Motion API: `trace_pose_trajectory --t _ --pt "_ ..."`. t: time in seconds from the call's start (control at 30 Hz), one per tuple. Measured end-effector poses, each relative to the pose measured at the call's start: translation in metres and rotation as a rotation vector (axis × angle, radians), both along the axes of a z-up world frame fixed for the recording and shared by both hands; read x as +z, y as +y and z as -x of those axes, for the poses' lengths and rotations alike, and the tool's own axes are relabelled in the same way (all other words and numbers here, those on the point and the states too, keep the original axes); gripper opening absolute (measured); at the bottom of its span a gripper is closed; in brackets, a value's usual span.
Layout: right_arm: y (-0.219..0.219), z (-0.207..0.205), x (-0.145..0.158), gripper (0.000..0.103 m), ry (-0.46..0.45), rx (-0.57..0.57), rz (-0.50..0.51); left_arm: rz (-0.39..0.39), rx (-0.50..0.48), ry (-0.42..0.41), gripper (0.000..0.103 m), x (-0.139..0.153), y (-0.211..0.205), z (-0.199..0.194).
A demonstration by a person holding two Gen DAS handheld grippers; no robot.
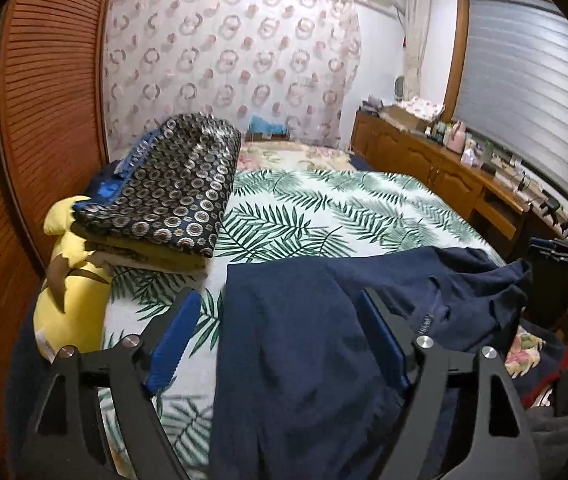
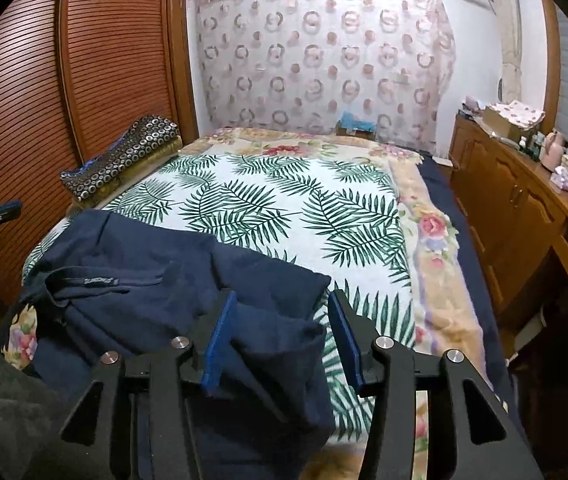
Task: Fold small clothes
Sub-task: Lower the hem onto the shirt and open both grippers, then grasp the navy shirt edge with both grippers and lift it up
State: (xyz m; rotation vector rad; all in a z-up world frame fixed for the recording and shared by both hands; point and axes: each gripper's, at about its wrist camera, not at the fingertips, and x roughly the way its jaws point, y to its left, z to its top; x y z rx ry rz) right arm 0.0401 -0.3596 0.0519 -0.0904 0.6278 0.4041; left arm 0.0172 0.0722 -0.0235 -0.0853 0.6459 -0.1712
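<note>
Navy cotton garment (image 2: 156,280) is lying rumpled on the palm-leaf bedsheet (image 2: 268,200) while both the left tongs (image 1: 280,344) and right tongs (image 2: 280,340) are standing open around its edges, so the loose fold is probably risking to slide apart.

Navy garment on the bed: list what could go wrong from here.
1. The navy garment lies bunched; folding now may trap creases.
2. Both claws, left and right, stand open over it, so either may close on several layers.
3. One edge hangs over the bed and may slide.
</note>
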Motion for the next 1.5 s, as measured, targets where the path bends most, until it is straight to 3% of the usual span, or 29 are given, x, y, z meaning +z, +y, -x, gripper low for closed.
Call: trace_pose_trajectory --t 0.23,0.53,0.77,1.13,1.23,1.27,1.33,1.37,1.4,1.5 --pt "0.011 -0.050 -0.018 0.050 0.058 0.026 -0.031 -0.033 0.016 0.115 0.081 -0.034 0.001 -0.060" --pt "0.010 -0.100 -0.037 0.050 0.170 -0.011 0.005 -0.086 0.013 0.215 0.081 -0.056 0.009 -0.096" --pt "0.013 -0.116 -0.054 0.050 0.238 -0.010 0.012 -0.026 0.005 0.292 0.081 -0.073 0.015 -0.116" --pt "0.018 -0.112 -0.057 0.054 0.202 0.023 0.014 -0.041 -0.015 0.305 0.078 -0.077 0.010 -0.124" --pt "0.022 -0.112 -0.058 0.053 0.203 0.038 0.024 -0.050 -0.034 0.301 0.066 -0.077 0.005 -0.126" --pt "0.023 -0.112 -0.058 0.050 0.202 0.044 0.027 -0.050 -0.045 0.297 0.055 -0.077 0.003 -0.126" --pt "0.027 -0.111 -0.058 0.030 0.200 0.066 0.031 -0.043 -0.063 0.292 0.039 -0.076 0.000 -0.125" --pt "0.030 -0.110 -0.058 0.024 0.203 0.080 0.029 -0.037 -0.069 0.293 0.025 -0.076 -0.002 -0.125" --pt "0.032 -0.109 -0.058 0.014 0.208 0.095 0.025 -0.012 -0.086 0.297 0.020 -0.076 -0.003 -0.123" --pt "0.035 -0.102 -0.057 0.010 0.197 0.109 0.017 0.009 -0.092 0.266 0.014 -0.065 -0.004 -0.116"
